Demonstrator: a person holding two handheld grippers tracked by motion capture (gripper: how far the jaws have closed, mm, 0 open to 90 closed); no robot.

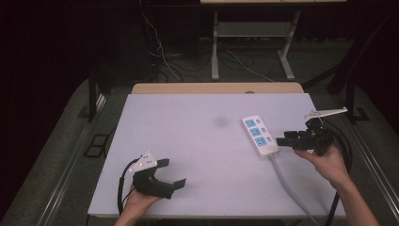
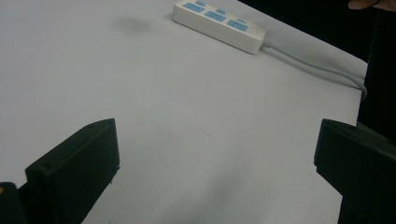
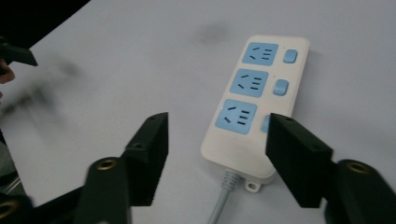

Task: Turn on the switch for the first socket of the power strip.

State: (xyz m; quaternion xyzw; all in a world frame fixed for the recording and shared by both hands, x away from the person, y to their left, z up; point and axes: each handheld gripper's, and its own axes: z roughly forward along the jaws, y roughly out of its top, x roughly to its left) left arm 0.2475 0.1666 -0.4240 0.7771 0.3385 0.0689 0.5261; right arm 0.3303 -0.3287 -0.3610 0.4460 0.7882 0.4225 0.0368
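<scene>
A dim room with loose cables on the floor surrounds a white table, bare but for a faint dark smudge near its middle and a white power strip lying flat toward the right side, its grey cord running off the near edge. The strip carries three blue sockets, each with a small blue switch beside it; nothing is plugged in. The right gripper hovers just beside the strip's cord end, its jaws standing apart with nothing between them; in the right gripper view they frame the nearest socket and its switch without touching the strip. That switch is half hidden behind one jaw, so whether it is on or off I cannot tell, though a small reddish dot beside it may be a lamp. The left gripper rests low at the near left of the table, well away from the strip, jaws wide apart and empty. Judging by this, the work on the strip is at an in-between point: the right gripper is close to the nearest switch, but no contact is being made.
</scene>
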